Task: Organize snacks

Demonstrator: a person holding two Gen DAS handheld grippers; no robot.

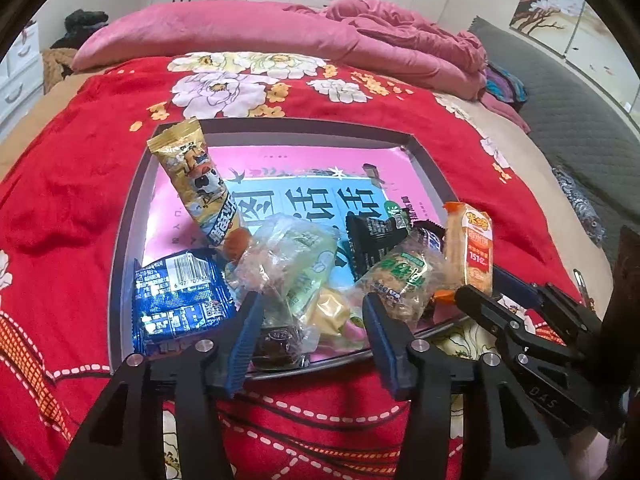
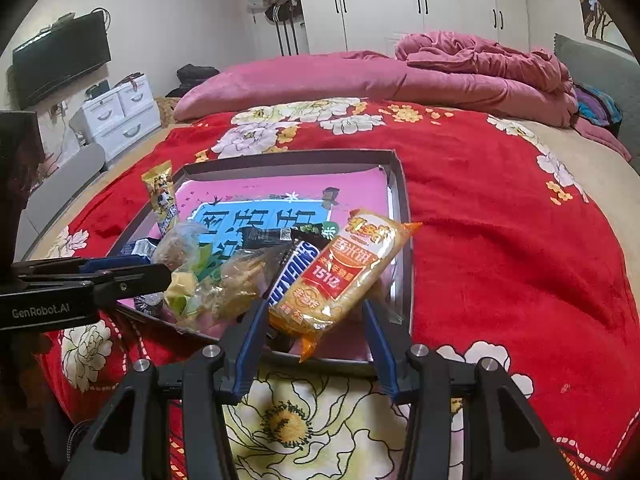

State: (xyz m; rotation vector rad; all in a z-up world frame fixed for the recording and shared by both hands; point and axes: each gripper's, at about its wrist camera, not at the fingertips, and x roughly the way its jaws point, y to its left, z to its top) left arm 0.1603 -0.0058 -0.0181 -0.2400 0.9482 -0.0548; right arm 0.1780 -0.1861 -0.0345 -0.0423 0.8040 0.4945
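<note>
A shallow tray (image 1: 304, 126) with a pink printed bottom lies on the red flowered bedspread, and several snack packets are heaped at its near edge. My left gripper (image 1: 312, 304) stands open over a clear green-printed bag (image 1: 304, 280); its fingers straddle the bag without pressing it. A blue packet (image 1: 180, 300) lies to the left, and a yellow packet (image 1: 196, 184) leans on the tray's left wall. My right gripper (image 2: 314, 308) is shut on an orange rice cracker packet (image 2: 344, 276), held tilted above the tray's near right corner. A Snickers bar (image 2: 296, 272) lies beside it.
The red bedspread (image 2: 500, 240) spreads on all sides of the tray. A pink pillow and a crumpled pink quilt (image 2: 480, 68) lie at the far end of the bed. White drawers (image 2: 120, 116) and a wall television stand at the left, wardrobes at the back.
</note>
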